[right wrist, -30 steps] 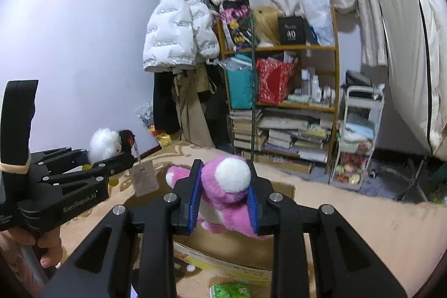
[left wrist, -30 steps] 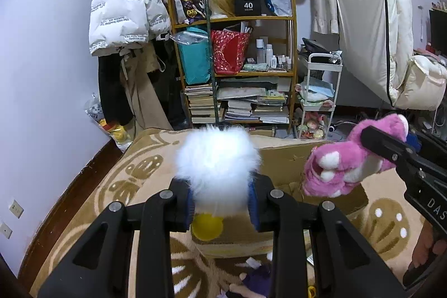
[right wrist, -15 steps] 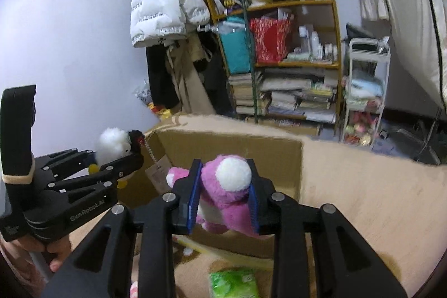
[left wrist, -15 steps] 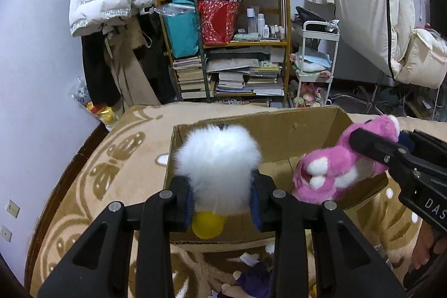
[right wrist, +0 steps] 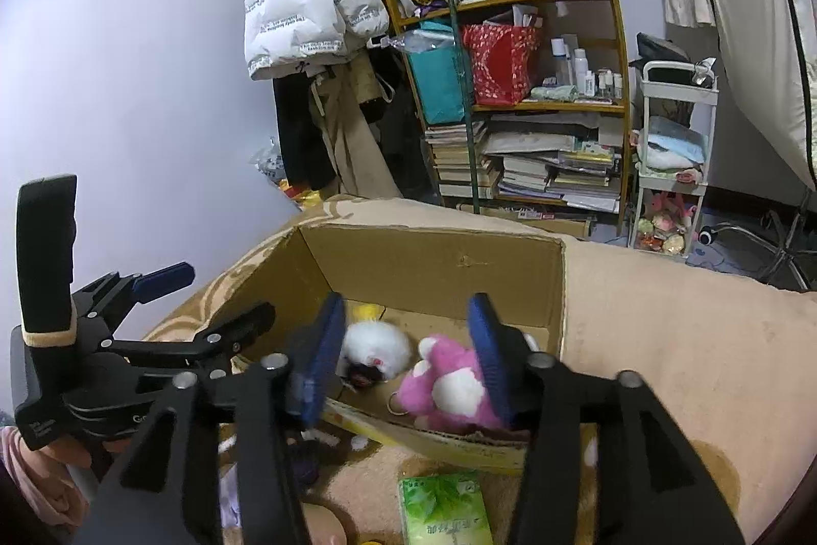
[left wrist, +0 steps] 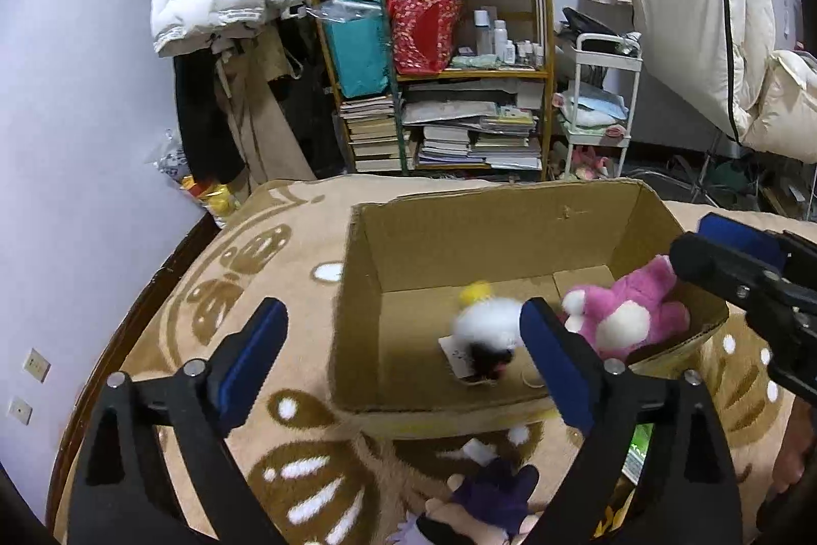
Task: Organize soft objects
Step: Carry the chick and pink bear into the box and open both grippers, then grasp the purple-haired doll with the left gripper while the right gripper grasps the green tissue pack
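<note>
An open cardboard box (left wrist: 490,228) (right wrist: 434,259) stands on a beige patterned rug. Inside it lie a white fluffy toy (left wrist: 485,325) (right wrist: 375,348) with a yellow tip and a paper tag, and a pink plush (left wrist: 628,310) (right wrist: 449,386) to its right. My left gripper (left wrist: 403,351) is open and empty above the box's near left part. My right gripper (right wrist: 408,351) is open and empty above the two toys. The right gripper also shows at the right edge of the left wrist view (left wrist: 740,274).
A purple plush (left wrist: 490,489) lies on the rug (left wrist: 255,269) in front of the box. A green tissue pack (right wrist: 444,509) lies by the box's near side. A cluttered shelf (left wrist: 449,85) and a white cart (left wrist: 597,105) stand behind.
Both grippers opened. The white fluffy toy and the pink plush dropped from the fingers into the box. Both grippers tilted down toward the box.
</note>
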A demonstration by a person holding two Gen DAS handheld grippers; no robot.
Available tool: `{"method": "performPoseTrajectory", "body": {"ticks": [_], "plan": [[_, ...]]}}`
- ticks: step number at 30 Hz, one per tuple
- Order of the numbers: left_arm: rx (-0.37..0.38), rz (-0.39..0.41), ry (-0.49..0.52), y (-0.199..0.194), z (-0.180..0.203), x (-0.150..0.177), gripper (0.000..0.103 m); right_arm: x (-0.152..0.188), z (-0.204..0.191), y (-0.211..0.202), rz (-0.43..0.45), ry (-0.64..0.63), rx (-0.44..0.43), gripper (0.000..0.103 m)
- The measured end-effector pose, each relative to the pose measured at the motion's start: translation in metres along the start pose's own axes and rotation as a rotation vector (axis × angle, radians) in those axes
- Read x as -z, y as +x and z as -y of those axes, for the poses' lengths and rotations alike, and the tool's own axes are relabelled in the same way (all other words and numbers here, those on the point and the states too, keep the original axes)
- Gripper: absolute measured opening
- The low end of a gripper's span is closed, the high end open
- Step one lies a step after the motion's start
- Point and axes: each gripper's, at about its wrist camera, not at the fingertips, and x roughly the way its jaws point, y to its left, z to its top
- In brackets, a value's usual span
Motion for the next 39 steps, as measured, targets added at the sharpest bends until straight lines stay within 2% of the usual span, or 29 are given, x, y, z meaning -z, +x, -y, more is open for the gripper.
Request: {"method": "performPoseTrajectory", "body": {"ticks": [3, 5, 11, 18, 27, 35, 39], "plan": [[-0.005, 0.002, -0.017, -0.011, -0.006, 0.002, 0.095, 0.001, -0.005, -0.012, 0.020, -0.010, 0.026, 0.071], [-0.006, 0.008, -0.028, -0.020, -0.011, 0.004, 0.097, 0.001, -0.008, -0.021, 0.036, -0.013, 0.038, 0.088], [0.003, -0.026, -0.043, -0.045, -0.022, 0.008, 0.098, 0.000, -0.015, -0.045, 0.071, -0.026, 0.051, 0.103], [0.014, -0.049, -0.065, -0.073, -0.030, 0.015, 0.098, 0.007, -0.022, -0.071, 0.080, -0.033, 0.058, 0.103], [0.036, -0.118, -0.074, -0.089, -0.028, 0.038, 0.098, 0.014, -0.021, -0.094, 0.042, -0.005, 0.049, 0.103], [0.026, -0.206, -0.060, -0.068, -0.021, 0.053, 0.098, 0.027, -0.020, -0.096, 0.019, 0.018, 0.045, 0.103], [0.049, -0.250, -0.085, -0.051, -0.021, 0.057, 0.098, 0.032, -0.018, -0.085, -0.012, 0.023, 0.047, 0.103]]}}
